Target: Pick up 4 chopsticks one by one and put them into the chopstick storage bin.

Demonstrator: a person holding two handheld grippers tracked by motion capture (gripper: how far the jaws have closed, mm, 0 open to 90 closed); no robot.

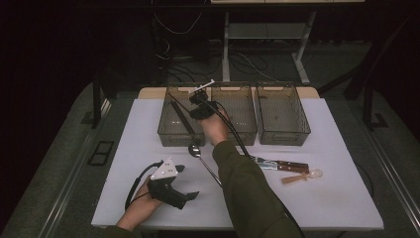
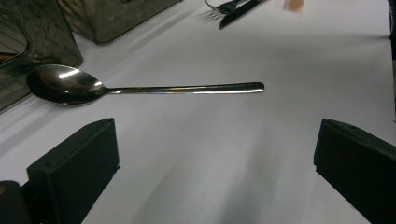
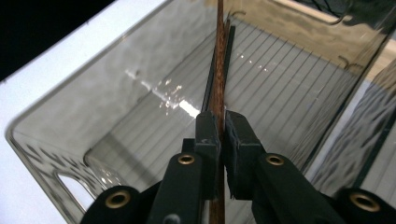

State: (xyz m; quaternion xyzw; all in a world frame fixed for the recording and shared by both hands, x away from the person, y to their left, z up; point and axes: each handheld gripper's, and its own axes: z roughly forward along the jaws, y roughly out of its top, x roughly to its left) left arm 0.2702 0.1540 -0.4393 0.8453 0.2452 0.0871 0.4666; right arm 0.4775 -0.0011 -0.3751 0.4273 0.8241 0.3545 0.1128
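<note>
So the right gripper (image 3: 222,128) is clamped tight on a thin brown-handled utensil (image 3: 217,70), holding it over the leftmost clear bin (image 1: 171,130) on the counter (image 1: 346,198) (can't tell what kind of utensil it is). The left gripper (image 2: 215,158) sits low near the front with its jaws wide apart, nothing between them, and a spoon (image 2: 93,87) lying just ahead.

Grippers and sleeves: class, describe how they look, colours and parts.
Both grippers are black. The left gripper carries a grey three-cornered plate and a black looping cable. The right gripper has brass-coloured rivets on its jaws and a trailing black cable. The sleeves are olive green.
</note>
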